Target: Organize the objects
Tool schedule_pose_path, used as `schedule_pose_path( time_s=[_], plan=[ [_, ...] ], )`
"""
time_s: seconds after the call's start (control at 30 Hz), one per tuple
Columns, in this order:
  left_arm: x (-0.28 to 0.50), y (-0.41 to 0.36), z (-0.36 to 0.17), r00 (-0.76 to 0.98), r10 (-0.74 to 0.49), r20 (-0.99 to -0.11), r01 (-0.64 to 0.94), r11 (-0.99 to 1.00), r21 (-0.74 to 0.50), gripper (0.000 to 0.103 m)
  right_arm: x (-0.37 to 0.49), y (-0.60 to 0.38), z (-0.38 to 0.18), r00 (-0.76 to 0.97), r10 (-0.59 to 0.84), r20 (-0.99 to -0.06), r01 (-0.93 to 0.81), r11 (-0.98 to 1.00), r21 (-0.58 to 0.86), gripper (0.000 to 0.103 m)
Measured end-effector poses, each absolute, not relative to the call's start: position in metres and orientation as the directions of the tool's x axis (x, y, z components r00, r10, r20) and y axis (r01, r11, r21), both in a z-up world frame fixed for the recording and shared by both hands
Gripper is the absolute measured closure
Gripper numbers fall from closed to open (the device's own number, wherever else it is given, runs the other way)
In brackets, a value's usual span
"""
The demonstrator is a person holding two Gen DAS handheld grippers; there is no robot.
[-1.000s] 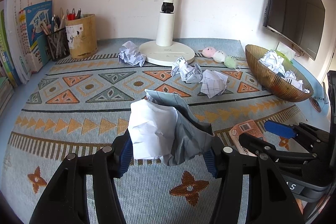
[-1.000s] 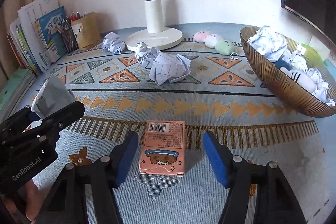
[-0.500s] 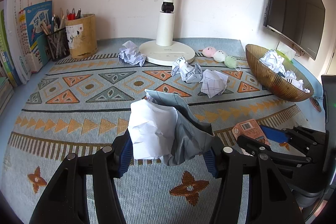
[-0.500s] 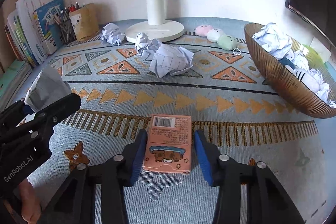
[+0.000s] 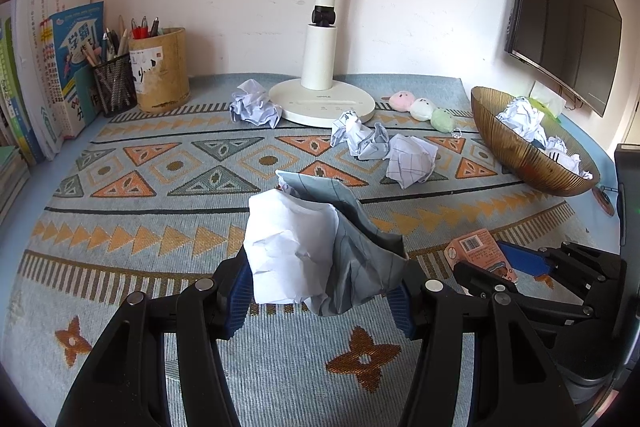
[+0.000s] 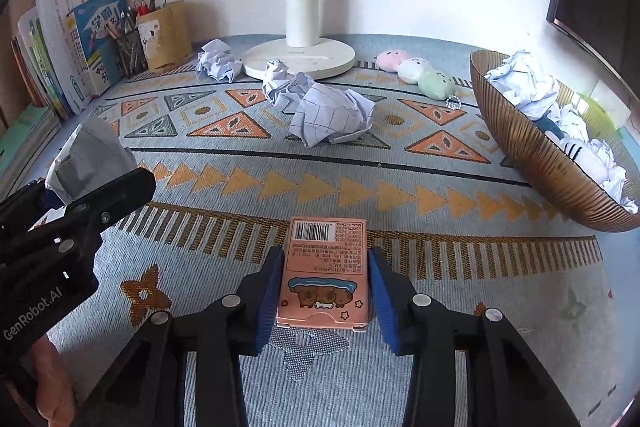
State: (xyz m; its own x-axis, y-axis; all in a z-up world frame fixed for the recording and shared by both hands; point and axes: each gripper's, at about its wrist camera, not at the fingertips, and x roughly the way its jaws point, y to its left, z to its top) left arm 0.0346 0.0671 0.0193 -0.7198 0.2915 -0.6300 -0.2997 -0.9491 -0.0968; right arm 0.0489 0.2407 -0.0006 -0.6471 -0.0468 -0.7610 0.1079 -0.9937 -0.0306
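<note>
Right wrist: pink card box (image 6: pixel 326 273) lengthwise between clamped jaws, barcode end away; left jaws on crumpled paper (image 5: pixel 316 251).

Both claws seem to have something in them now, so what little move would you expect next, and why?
Probably lift the pink card box off the mat. The right gripper has its jaws closed on the box's sides while it lies flat. The left gripper holds a crumpled paper, likely bound for the paper-filled bowl.

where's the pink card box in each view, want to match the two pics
Left wrist: pink card box at lower right, between the right gripper's fingers.
Right wrist: pink card box at bottom centre, clamped between the blue pads.
Shared landmark: white lamp base at the rear of the mat.
</note>
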Motion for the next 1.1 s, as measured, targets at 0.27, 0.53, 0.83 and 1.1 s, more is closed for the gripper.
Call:
schedule_pose_path(
  time_s=[0.27, 0.53, 0.83, 1.1],
  plan=[
    [0.037, 0.066, 0.021, -0.734, 0.284, -0.617, -0.292, -0.952, -0.091, 0.049, 0.058, 0.244, 0.008, -0.702, 0.002, -0.712, 0.056, -0.997, -0.057, 0.062],
    [0.038, 0.067, 0.021, -0.737, 0.273, -0.618, -0.287, -0.955, -0.079, 0.049, 0.063, 0.243, 0.011, -0.722, 0.002, -0.692, 0.060, -0.996, -0.066, 0.062],
    [0.039, 0.070, 0.024, -0.738, 0.272, -0.618, -0.280, -0.956, -0.087, 0.052, 0.076, 0.260, 0.027, -0.766, -0.120, -0.632, 0.098, -0.993, 0.070, 0.062],
    [0.056, 0.117, 0.091, -0.713, 0.466, -0.524, -0.468, -0.873, -0.140, 0.053, 0.107, 0.337, 0.089, -0.857, -0.135, -0.498, 0.019, -0.973, 0.231, 0.062]
  ],
)
